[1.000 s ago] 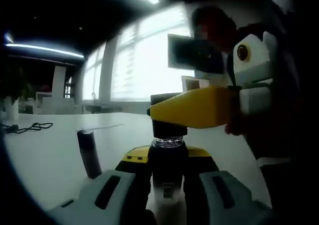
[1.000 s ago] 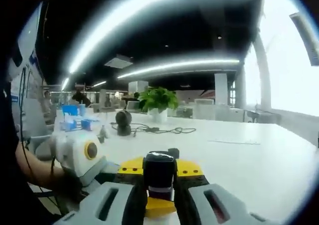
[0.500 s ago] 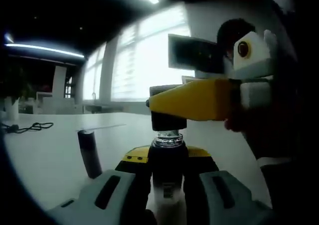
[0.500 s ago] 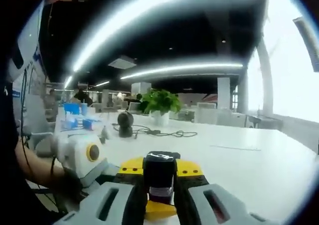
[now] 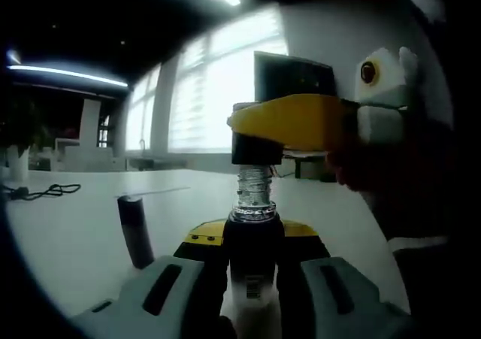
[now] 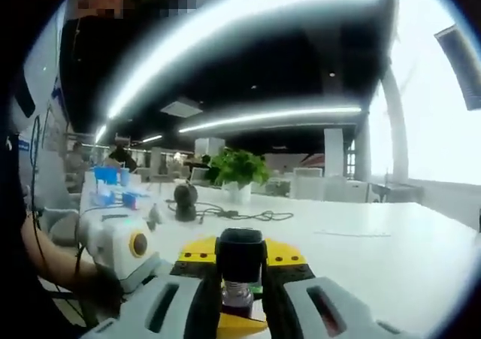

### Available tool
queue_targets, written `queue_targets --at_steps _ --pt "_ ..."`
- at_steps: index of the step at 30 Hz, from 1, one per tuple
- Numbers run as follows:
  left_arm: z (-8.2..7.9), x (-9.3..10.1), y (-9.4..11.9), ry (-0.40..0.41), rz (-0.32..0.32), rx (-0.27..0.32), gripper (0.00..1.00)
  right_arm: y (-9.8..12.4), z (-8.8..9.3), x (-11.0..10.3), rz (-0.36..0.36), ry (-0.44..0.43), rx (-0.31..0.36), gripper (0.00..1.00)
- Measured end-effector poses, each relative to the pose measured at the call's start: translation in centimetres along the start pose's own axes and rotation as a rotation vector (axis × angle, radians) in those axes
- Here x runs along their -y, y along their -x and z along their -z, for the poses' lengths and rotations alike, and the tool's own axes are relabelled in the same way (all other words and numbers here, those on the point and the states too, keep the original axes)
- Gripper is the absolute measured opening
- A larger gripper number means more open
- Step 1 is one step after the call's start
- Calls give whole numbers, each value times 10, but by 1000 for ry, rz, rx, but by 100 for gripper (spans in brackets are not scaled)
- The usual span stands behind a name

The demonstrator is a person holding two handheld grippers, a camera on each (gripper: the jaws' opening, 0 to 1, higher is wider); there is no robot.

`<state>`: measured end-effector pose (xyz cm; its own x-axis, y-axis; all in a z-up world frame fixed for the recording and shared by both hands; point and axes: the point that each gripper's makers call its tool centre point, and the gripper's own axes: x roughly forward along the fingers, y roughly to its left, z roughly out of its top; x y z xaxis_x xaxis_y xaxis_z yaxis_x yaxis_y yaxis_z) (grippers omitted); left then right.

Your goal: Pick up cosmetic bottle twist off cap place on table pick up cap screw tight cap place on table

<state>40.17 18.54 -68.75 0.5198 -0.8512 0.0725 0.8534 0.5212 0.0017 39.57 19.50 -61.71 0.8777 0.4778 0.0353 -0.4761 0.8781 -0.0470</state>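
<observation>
Up went my right gripper (image 5: 259, 125) with the black cap (image 5: 255, 149), baring the threaded neck (image 5: 253, 187). My left gripper (image 5: 252, 279) clamped the cosmetic bottle (image 5: 253, 237); the right pinched the cap.

Left gripper (image 5: 254, 279) grey fingers (image 5: 161, 294), black pads, yellow crosspiece; right gripper (image 6: 240, 290) alike, white housing.

A long white table (image 6: 391, 256) carries a potted plant (image 6: 239, 171) with a black cable (image 6: 248, 216) just beside it. Bright windows (image 5: 218, 98) stand behind the table, and ceiling light strips (image 6: 270, 116) glow above it.
</observation>
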Motion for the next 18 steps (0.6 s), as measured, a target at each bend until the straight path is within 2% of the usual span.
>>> queue_targets --at_steps 3,7,8,9,11,18 --pt "0 0 0 2 1 0 14 0 -3 -2 -10 -20 11 13" --pt "0 -1 0 1 -3 -2 14 2 -14 -3 -15 4 57 13" --pt "0 -3 0 -6 -9 -3 14 2 -19 -2 -17 -2 76 13" --pt "-2 -6 0 -64 -23 -4 14 2 -20 -2 -24 4 83 13" --pt "-2 -5 0 -56 -26 -3 14 1 -21 -1 -27 55 84 13" --pt "-4 -12 -2 14 -41 -2 14 12 -30 18 18 14 128 13"
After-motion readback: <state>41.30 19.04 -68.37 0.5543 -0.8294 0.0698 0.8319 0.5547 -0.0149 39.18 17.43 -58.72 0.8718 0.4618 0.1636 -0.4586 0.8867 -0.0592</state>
